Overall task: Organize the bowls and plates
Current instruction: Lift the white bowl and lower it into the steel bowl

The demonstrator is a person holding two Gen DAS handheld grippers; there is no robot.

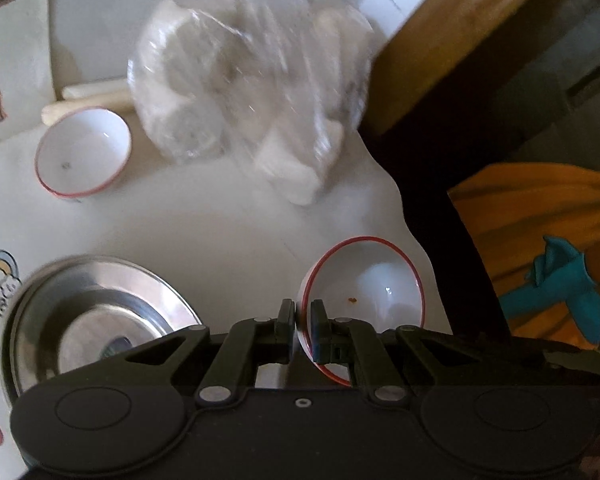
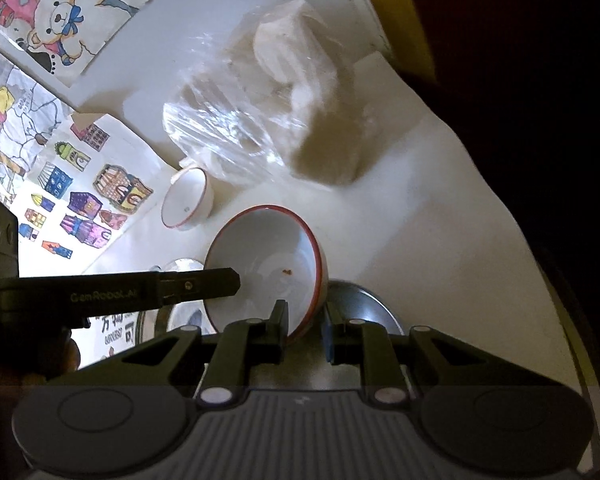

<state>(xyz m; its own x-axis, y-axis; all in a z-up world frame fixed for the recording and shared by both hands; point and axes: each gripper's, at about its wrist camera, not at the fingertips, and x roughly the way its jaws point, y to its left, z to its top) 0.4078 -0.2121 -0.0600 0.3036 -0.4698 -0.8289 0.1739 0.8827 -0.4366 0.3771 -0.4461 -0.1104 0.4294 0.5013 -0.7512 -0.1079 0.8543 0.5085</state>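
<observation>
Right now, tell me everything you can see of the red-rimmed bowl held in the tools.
The red-rimmed bowl is white and glossy, apparently ceramic, with a thin red line around its lip. A small orange-brown speck sits inside. It is tilted, its opening turned toward the cameras. The left tool is shut on its rim; the right tool pinches the opposite wall. It appears lifted over the white table, above a steel plate.

Two red-rimmed bowls (image 1: 366,280) (image 1: 82,152), two steel plates (image 1: 96,316) (image 2: 364,304), one plastic bag (image 1: 248,92) beyond the bowls.
</observation>
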